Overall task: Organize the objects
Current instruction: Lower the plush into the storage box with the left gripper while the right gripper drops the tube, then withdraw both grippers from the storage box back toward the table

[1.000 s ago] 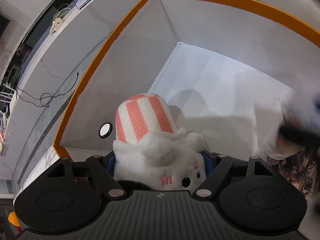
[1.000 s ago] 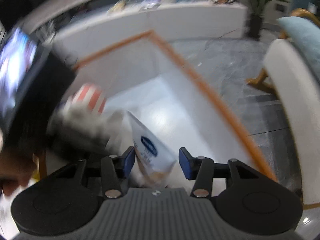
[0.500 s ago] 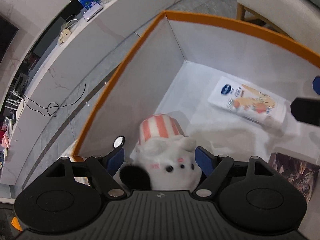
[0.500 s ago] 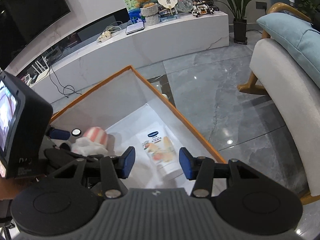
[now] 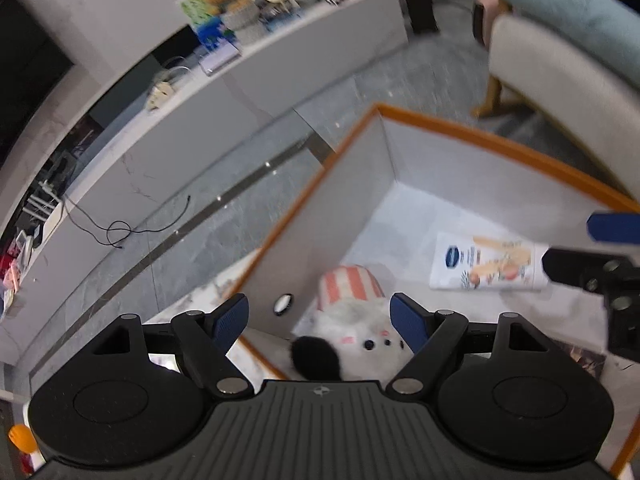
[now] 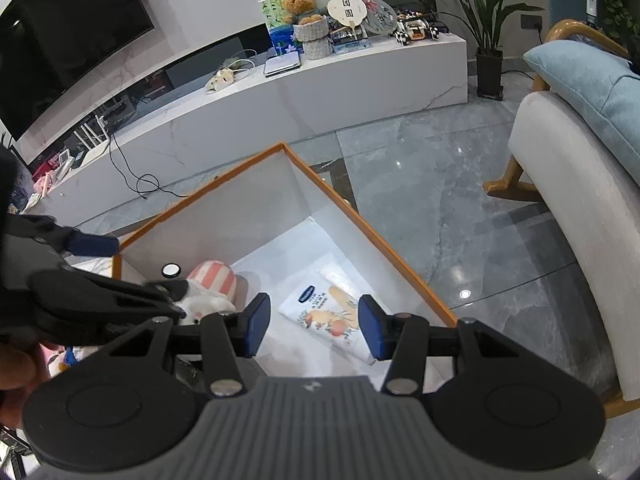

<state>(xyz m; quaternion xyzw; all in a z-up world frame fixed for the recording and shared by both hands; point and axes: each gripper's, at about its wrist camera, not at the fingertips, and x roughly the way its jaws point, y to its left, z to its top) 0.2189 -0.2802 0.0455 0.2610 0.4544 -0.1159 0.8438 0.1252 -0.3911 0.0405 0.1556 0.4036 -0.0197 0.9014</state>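
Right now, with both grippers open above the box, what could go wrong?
1. The left gripper hangs over the box's orange rim; a fingertip could catch it.
2. The two grippers are close together and might bump.
3. The plush toy leans against the wall and may topple.

The white packet lying in the orange-rimmed box carries a blue oval logo at its upper left, its lettering too small to read. The round fan on the TV console, upper centre, shows printed characters, illegible.
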